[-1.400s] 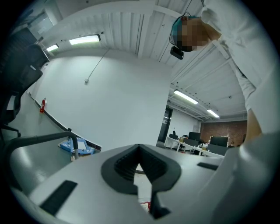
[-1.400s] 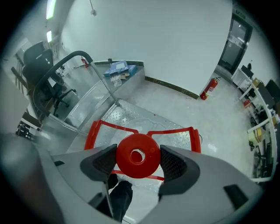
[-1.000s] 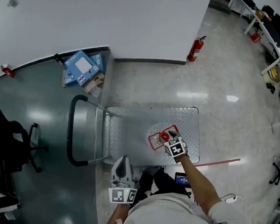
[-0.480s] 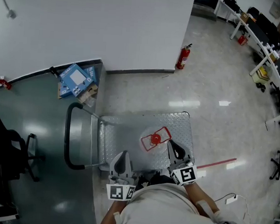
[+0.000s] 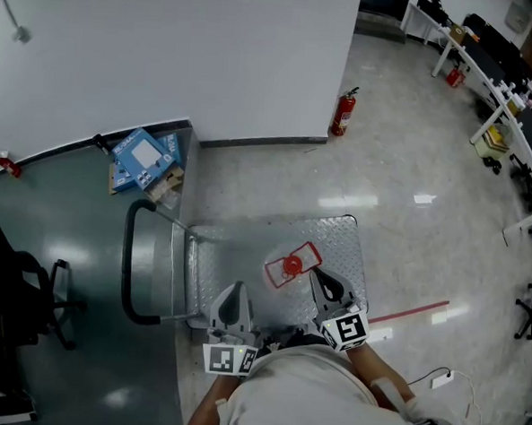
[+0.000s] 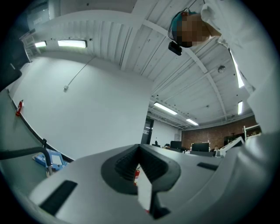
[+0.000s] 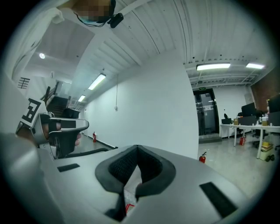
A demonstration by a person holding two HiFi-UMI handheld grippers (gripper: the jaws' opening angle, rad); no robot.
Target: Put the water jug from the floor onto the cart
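The water jug (image 5: 291, 265), clear with a red cap and red label edges, stands upright on the steel deck of the cart (image 5: 341, 234). My right gripper (image 5: 317, 276) is shut and empty, just to the right of the jug and nearer to me, apart from it. To the left, my left gripper (image 5: 234, 291) hovers over the cart's near edge, also shut with nothing in it. In the left gripper view the jaws (image 6: 140, 151) meet and point level at the white wall. In the right gripper view the jaws (image 7: 138, 151) are likewise pressed together.
The cart's black push handle (image 5: 130, 262) rises at its left. Blue boxes (image 5: 142, 155) lie by the white wall (image 5: 168, 48). A fire extinguisher (image 5: 343, 112) stands at the wall's corner. An office chair (image 5: 10, 281) is far left, desks (image 5: 516, 88) far right, red floor tape (image 5: 413, 308) beside the cart.
My right gripper has come off the jug's top, pulled back toward me and shut. The jug stays on the cart. The left gripper rose a little.
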